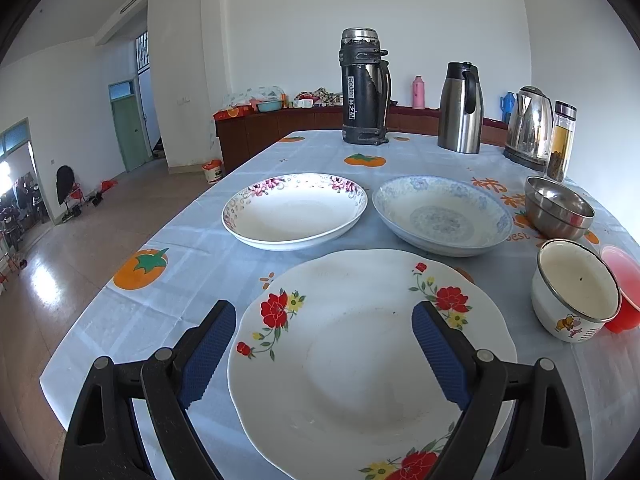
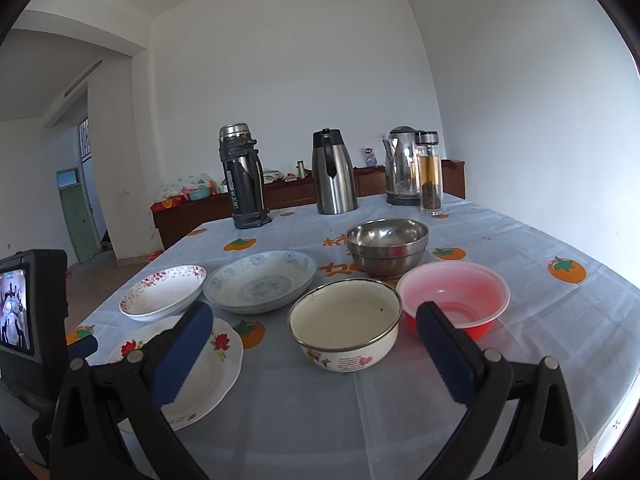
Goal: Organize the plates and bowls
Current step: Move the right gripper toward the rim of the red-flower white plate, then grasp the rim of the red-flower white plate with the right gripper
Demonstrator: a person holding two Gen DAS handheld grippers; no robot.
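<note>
A white plate with red flowers (image 1: 360,360) lies nearest me; my left gripper (image 1: 324,320) is open above it, jaws wide apart and empty. Behind it lie a pink-rimmed plate (image 1: 294,210) and a blue-patterned plate (image 1: 442,216). A white enamel bowl (image 1: 576,290), a red plastic bowl (image 1: 624,292) and stacked steel bowls (image 1: 558,206) stand at the right. My right gripper (image 2: 314,322) is open and empty, just in front of the enamel bowl (image 2: 344,324) and the red bowl (image 2: 454,298). The steel bowls (image 2: 386,246), blue plate (image 2: 260,280), pink-rimmed plate (image 2: 164,292) and flowered plate (image 2: 208,376) also show there.
At the table's far side stand a black thermos (image 1: 364,88), a steel jug (image 1: 460,108), an electric kettle (image 1: 528,128) and a glass tea bottle (image 1: 562,142). The tablecloth (image 1: 168,312) ends at the left edge over the floor. The left gripper's body (image 2: 32,320) is at the left.
</note>
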